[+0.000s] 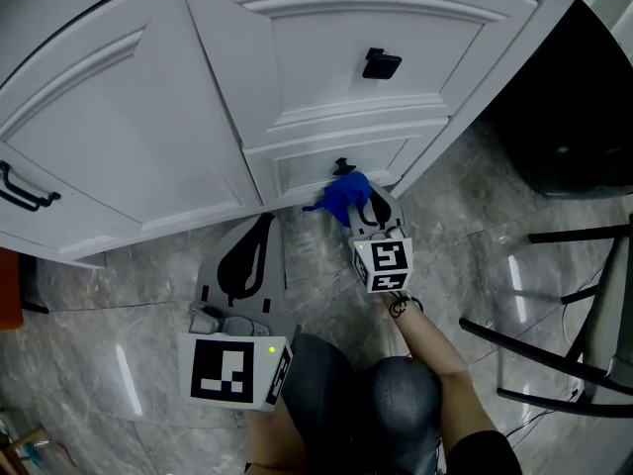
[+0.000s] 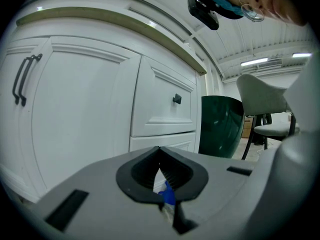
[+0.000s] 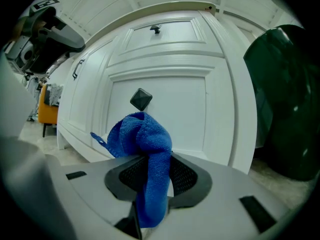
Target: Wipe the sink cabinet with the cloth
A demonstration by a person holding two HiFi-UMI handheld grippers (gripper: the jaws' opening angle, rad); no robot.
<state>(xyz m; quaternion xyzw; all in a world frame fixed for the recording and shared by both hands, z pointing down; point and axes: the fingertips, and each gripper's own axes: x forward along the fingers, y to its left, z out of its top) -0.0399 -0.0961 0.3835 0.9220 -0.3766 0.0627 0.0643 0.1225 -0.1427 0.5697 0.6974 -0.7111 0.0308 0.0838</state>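
White sink cabinet (image 1: 129,117) fills the far side of the view, panelled fronts all the way across, with a long black handle (image 1: 22,190) on the left door. Grey marbled floor (image 1: 465,236) below it, and a dark green bin (image 3: 285,94) off to the right. Down low, the right gripper (image 1: 362,204) is right up at the lower drawer front (image 1: 297,171), jaws pinched on the cloth (image 3: 145,149). That is a bright blue microfibre cloth, bunched into a fat folded lobe above the jaws, with a tail hanging down between them and a thin corner sticking out to the left. It sits against the drawer, just under the small black knob (image 3: 141,99). The left gripper (image 1: 265,224) hangs nearer and to the left, over the floor, jaws pressed together at the tips, nothing between them.
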